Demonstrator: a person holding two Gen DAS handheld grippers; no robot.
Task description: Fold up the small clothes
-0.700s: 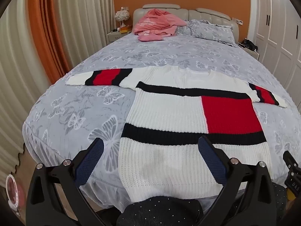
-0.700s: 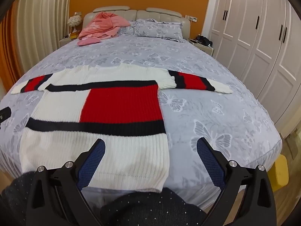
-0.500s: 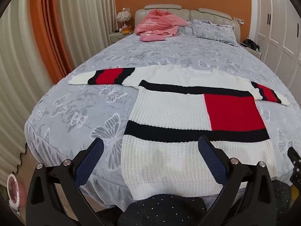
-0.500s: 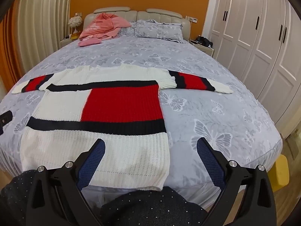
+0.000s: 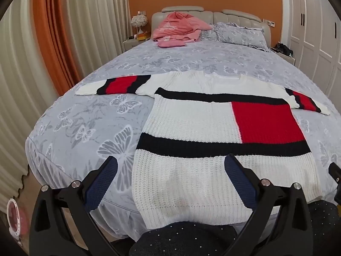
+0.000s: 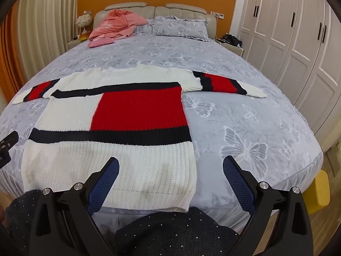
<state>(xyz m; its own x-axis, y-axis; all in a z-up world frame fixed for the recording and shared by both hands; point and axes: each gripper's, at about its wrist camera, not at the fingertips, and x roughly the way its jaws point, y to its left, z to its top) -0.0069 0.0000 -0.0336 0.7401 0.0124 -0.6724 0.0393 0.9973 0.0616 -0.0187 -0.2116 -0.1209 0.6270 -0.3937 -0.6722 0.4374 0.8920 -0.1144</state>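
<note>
A white knitted sweater (image 5: 191,123) (image 6: 119,149) with black bands and a red block lies flat on the bed, sleeves spread out to both sides, its hem hanging slightly over the bed's near edge. My left gripper (image 5: 170,170) hovers open above the hem's left part, nothing between its blue-padded fingers (image 5: 102,179). Over the hem's right corner my right gripper (image 6: 170,170) is held open and empty too. Neither touches the sweater.
The bed (image 5: 85,128) has a grey butterfly-print cover (image 6: 245,128). Pink clothes (image 5: 179,27) and a pillow (image 6: 179,26) lie at the headboard. Curtains (image 5: 53,42) stand to the left, white wardrobe doors (image 6: 298,42) to the right. A yellow object (image 6: 317,189) sits on the floor. Dark speckled fabric (image 5: 183,241) fills the bottom.
Both views have tipped slightly downward, so the sweater and bed sit a bit higher in frame. The sweater has not moved and both grippers stay wide open.
</note>
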